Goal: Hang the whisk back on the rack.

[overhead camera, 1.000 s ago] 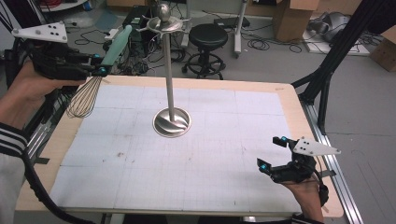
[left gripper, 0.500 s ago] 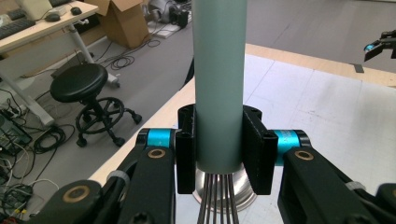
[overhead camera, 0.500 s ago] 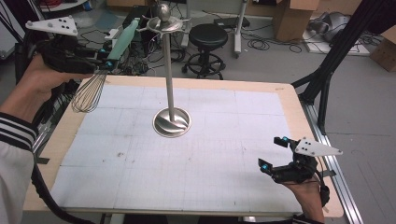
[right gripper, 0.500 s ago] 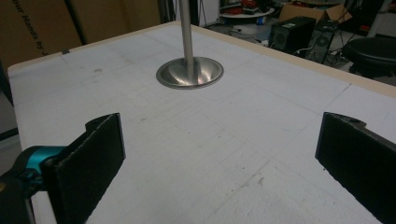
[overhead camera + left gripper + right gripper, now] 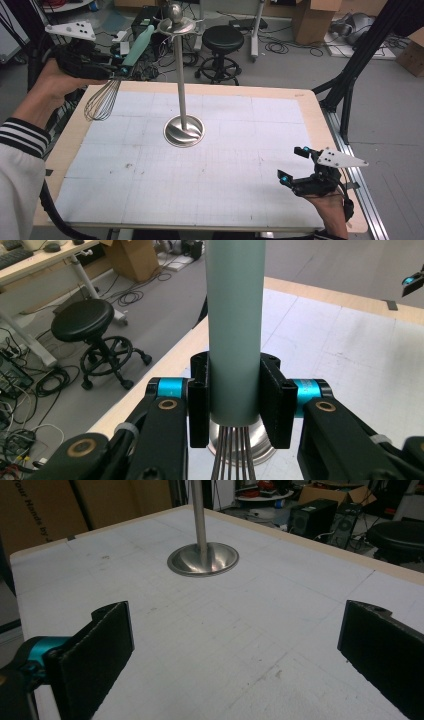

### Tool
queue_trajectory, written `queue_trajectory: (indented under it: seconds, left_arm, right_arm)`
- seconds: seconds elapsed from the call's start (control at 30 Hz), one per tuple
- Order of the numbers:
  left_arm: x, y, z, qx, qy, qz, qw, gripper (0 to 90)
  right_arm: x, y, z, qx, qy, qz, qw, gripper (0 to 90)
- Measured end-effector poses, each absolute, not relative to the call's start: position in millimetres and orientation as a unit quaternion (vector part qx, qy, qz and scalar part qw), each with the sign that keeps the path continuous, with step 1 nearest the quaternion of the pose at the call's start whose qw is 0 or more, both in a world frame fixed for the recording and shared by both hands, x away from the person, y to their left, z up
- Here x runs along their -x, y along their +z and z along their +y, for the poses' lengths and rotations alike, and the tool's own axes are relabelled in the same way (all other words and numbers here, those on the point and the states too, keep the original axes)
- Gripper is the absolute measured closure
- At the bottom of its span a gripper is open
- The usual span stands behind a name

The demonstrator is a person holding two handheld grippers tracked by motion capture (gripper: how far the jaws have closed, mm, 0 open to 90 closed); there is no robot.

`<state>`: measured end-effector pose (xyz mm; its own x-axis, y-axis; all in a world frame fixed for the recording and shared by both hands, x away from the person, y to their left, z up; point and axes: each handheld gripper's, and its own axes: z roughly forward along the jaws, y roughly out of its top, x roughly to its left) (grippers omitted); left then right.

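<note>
Left gripper: your left gripper (image 5: pixel 117 62) is clamped on the whisk (image 5: pixel 120 75), its two black pads pressing the grey-green handle (image 5: pixel 235 330) from either side, close to the end where the wires begin.
Left gripper, place: you hold it up off the table, to the left of the steel stand (image 5: pixel 182 95) and above the table's far left corner.
Whisk: it hangs in the air, tilted, with the handle pointing up and toward the top of the stand and the wire loops (image 5: pixel 101 101) slanting down and away from it, over the table's left edge.
Whisk, seen from the left gripper view: the handle rises straight between the jaws and the wires (image 5: pixel 232 455) fan out below them, with the stand's round base showing behind.
Right gripper: your right gripper (image 5: pixel 292 165) has its jaws spread wide with nothing between them.
Right gripper, place: it sits low over the near right corner of the table (image 5: pixel 240 180), well apart from the stand.
Right gripper view: the stand's base (image 5: pixel 202 560) and pole lie ahead, beyond the two pads (image 5: pixel 107 645).
Stand: it is upright near the middle of the table, a thin pole on a round base with a small disc and ball on top (image 5: pixel 175 17).
Table: a white gridded mat with a pale wooden border.
</note>
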<state>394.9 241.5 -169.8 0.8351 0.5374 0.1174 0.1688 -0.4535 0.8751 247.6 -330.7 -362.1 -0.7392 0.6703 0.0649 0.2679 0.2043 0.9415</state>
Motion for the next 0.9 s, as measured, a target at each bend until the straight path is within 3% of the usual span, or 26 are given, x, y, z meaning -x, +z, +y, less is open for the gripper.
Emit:
queue_trajectory:
  seconds: [0.9]
  left_arm:
    - [-419.6, -185.0, 206.3, -0.847, 0.184, 0.217, 0.450, 69.3]
  right_arm:
    - [-249.9, -364.8, -332.3, -0.310, 0.554, 0.752, 0.178, 0.5]
